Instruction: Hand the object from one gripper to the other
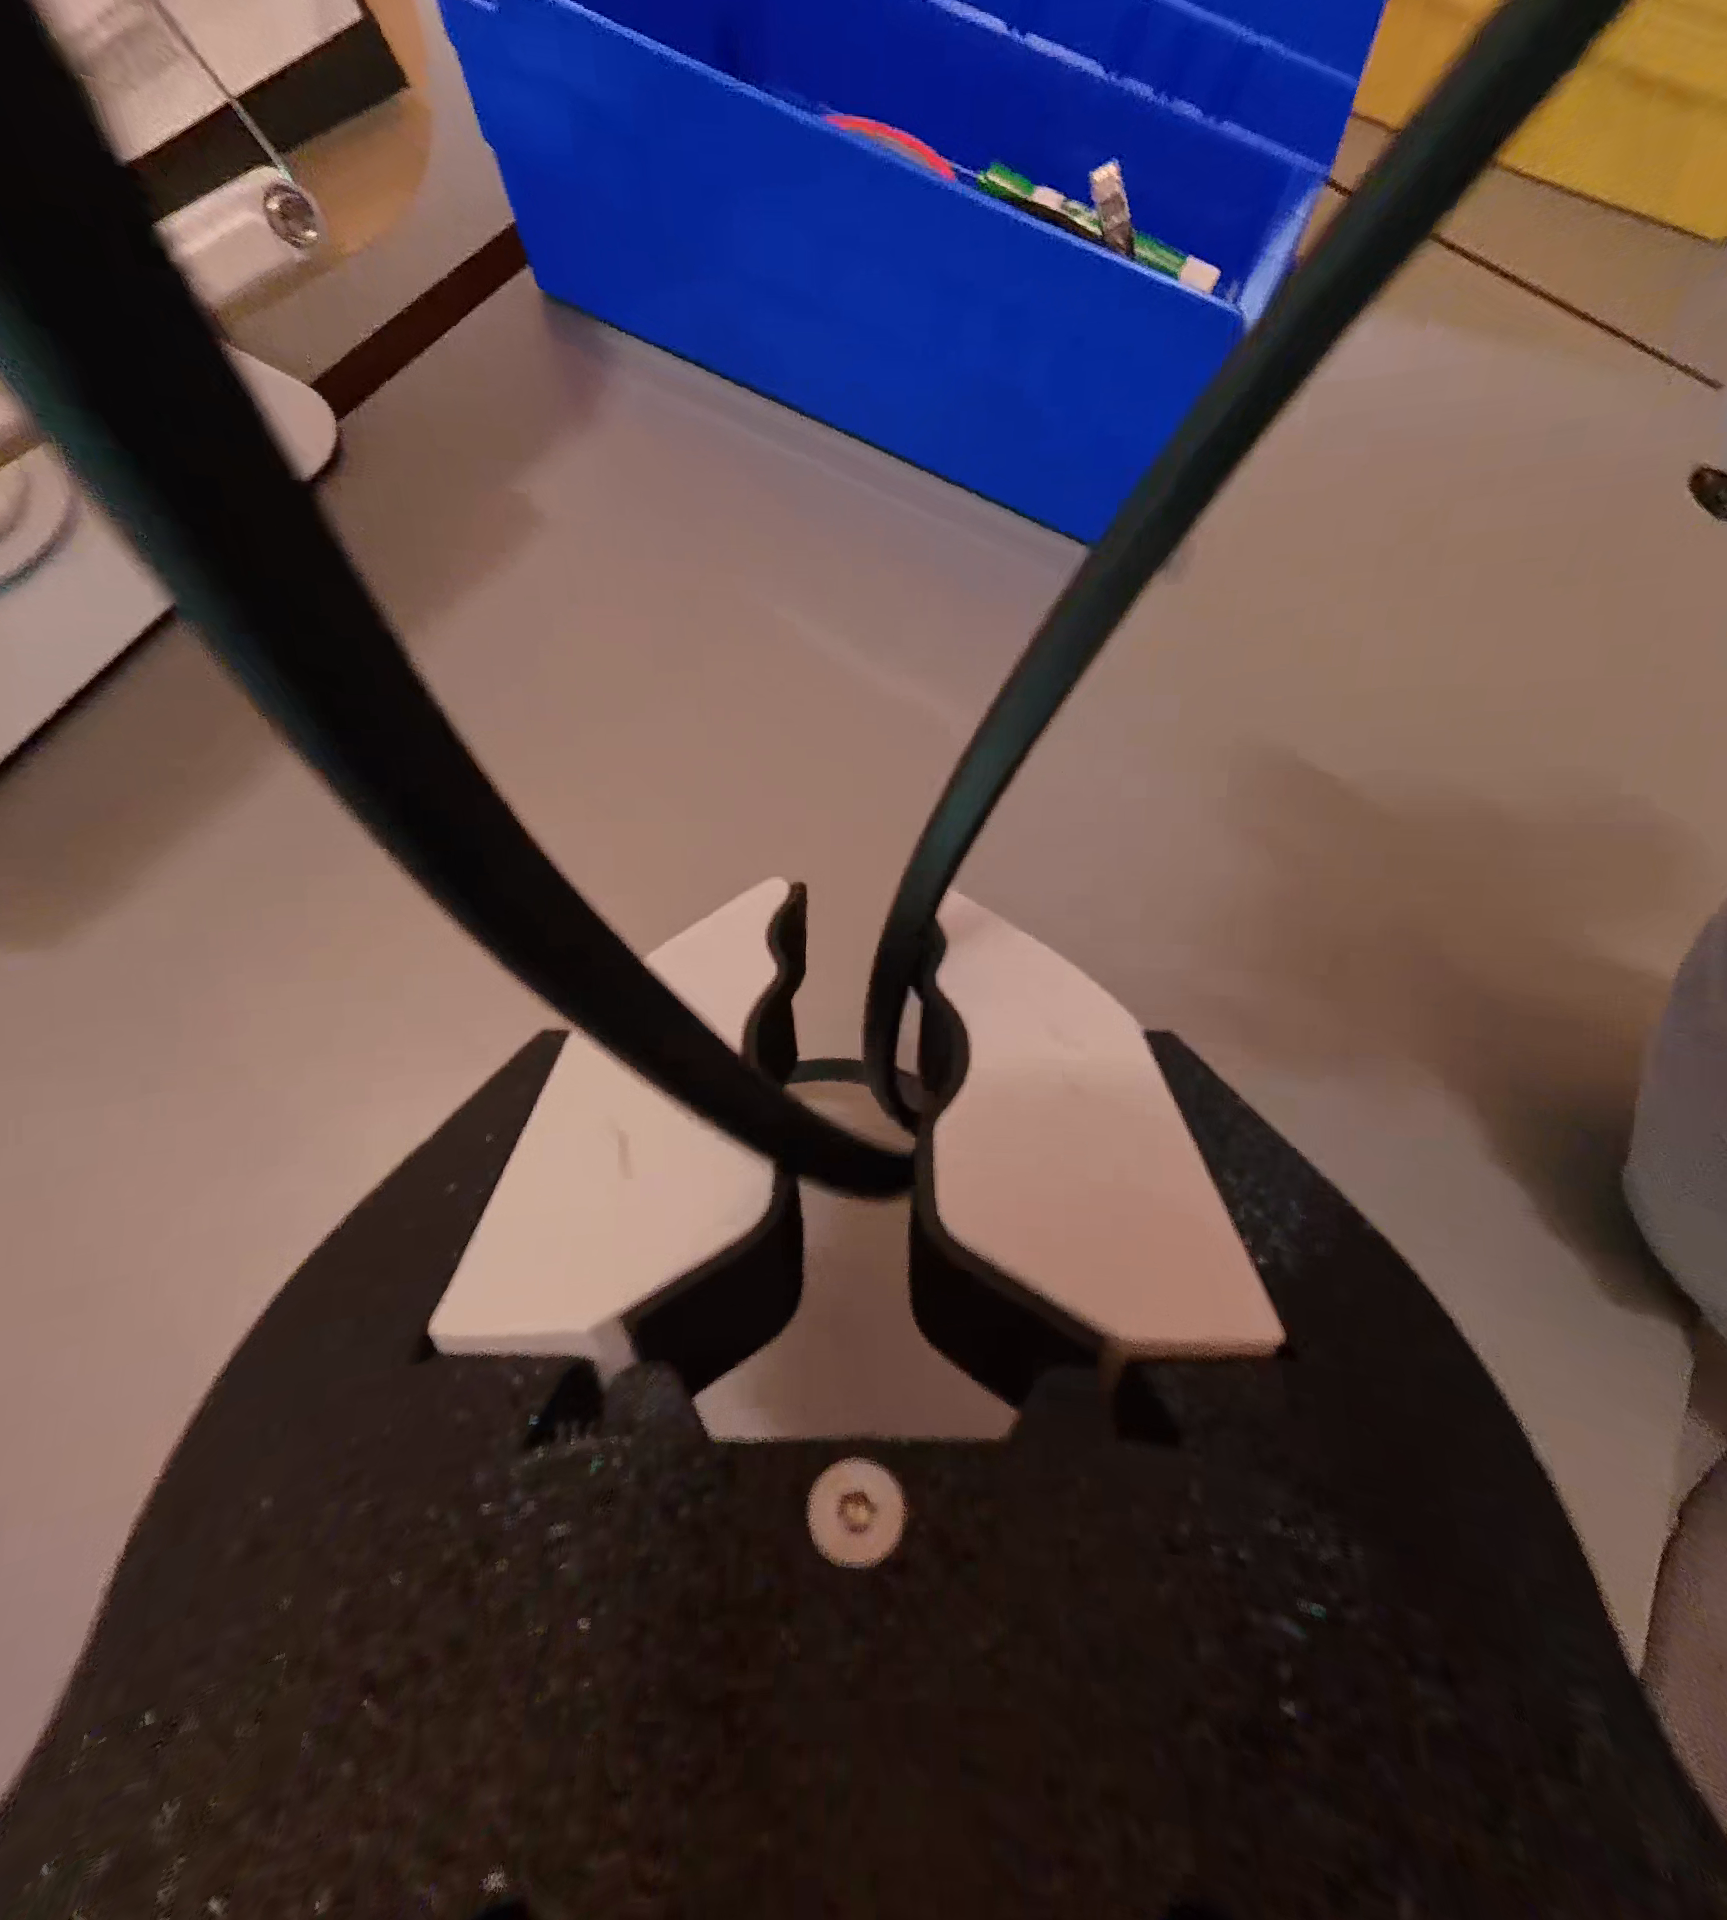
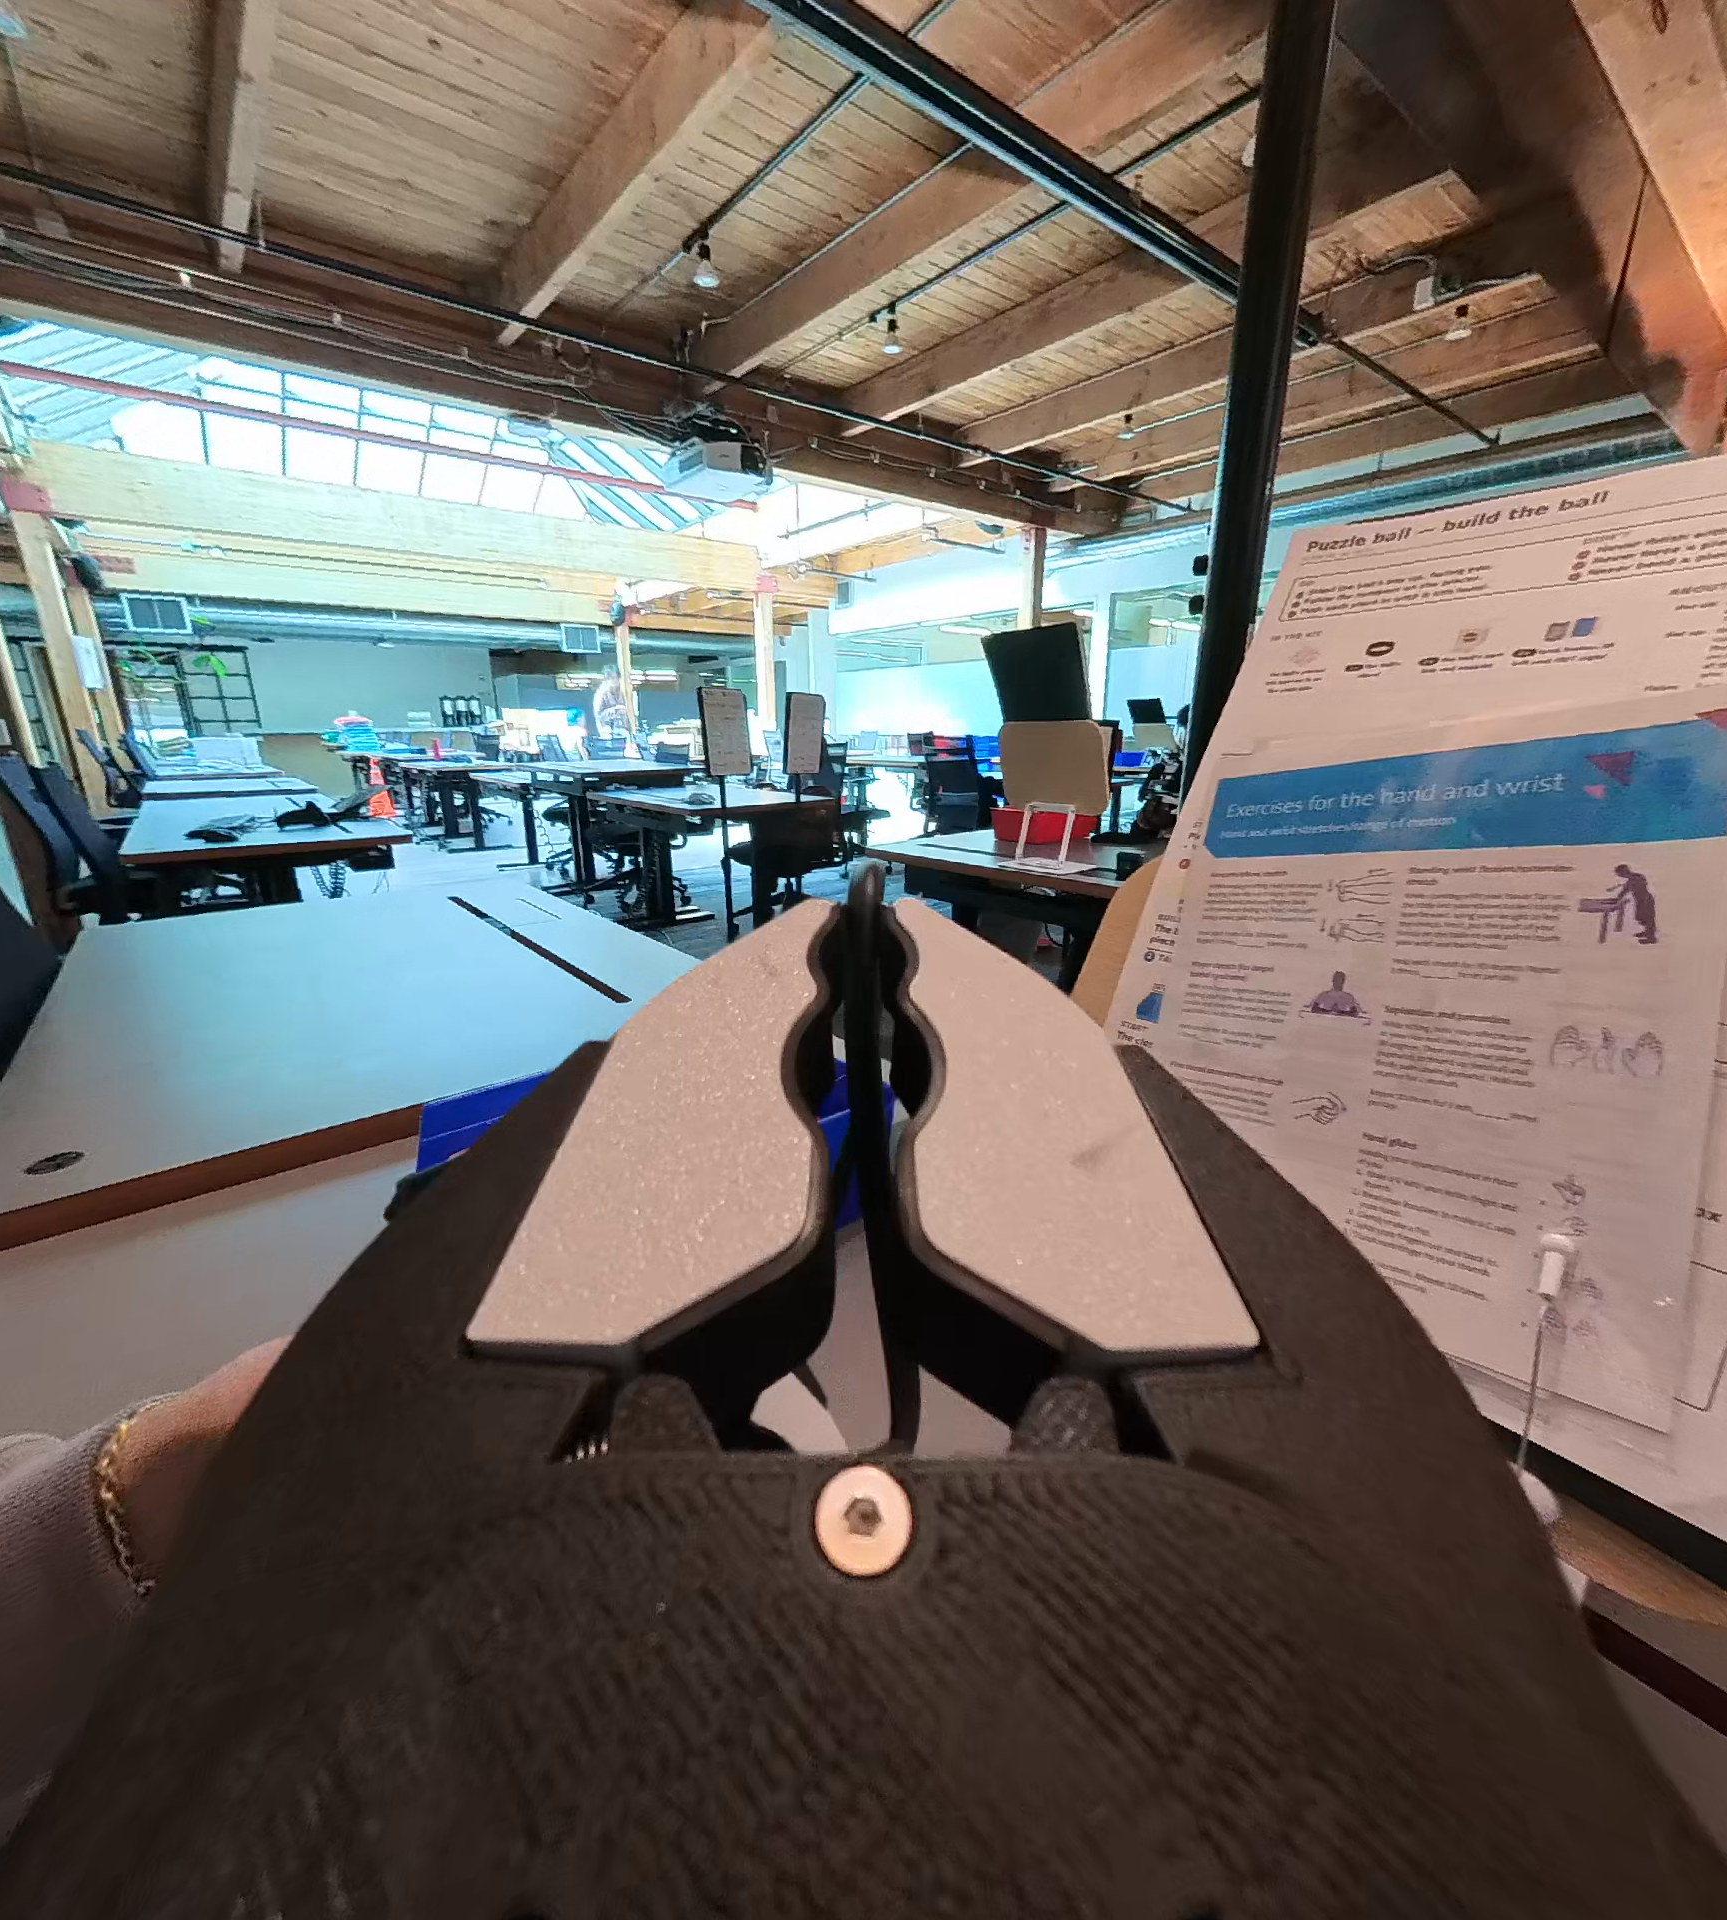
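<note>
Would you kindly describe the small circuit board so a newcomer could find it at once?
On the grey table stands a blue bin beyond the left gripper. In its near compartment, toward the right end, the green circuit board pokes above the wall, beside a red curved piece.

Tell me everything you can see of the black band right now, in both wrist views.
The black band is a thin, flat, flexible strip that looks like rubber or plastic. In the left wrist view it makes a loop whose bottom sits between the jaws of the left gripper, with two runs rising apart out of frame above the grey table. In the right wrist view the right gripper is shut on it edge-on; the band pokes just past the tips.
</note>
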A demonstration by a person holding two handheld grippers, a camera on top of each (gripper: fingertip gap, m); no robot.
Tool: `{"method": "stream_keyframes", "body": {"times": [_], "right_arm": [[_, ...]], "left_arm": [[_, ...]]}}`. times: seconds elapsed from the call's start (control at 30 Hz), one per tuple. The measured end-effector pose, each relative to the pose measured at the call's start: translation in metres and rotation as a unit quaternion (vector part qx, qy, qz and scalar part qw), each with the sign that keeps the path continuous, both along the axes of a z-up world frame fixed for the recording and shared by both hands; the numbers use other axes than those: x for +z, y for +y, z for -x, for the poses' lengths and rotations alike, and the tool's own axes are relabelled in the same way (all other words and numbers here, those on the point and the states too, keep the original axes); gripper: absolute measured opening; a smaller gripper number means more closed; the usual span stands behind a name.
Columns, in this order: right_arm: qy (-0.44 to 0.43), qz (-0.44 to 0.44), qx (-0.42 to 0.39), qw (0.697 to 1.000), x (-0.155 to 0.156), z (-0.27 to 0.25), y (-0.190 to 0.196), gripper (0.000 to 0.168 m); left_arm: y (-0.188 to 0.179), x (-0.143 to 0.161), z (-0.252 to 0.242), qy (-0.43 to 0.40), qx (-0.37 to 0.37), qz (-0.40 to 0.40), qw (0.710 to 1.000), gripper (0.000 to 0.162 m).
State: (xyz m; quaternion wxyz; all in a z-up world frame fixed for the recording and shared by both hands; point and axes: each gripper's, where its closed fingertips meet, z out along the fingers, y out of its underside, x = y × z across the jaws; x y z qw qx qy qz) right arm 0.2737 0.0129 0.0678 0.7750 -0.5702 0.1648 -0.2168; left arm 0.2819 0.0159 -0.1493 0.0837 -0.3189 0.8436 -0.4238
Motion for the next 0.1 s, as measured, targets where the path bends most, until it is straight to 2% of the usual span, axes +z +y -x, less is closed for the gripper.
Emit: {"method": "stream_keyframes", "body": {"times": [0.03, 0.1], "right_arm": [[0.0, -0.002, -0.002, 1.0, 0.0004, -0.0005, -0.0015, 0.005], [0.001, -0.005, -0.001, 1.0, 0.0006, -0.0011, -0.0033, 0.006]], "left_arm": [[0.0006, 0.0006, 0.0017, -0.001, -0.004, -0.003, 1.0, 0.023], [0.0006, 0.0021, 0.0057, 0.003, -0.016, -0.001, 1.0, 0.027]]}}
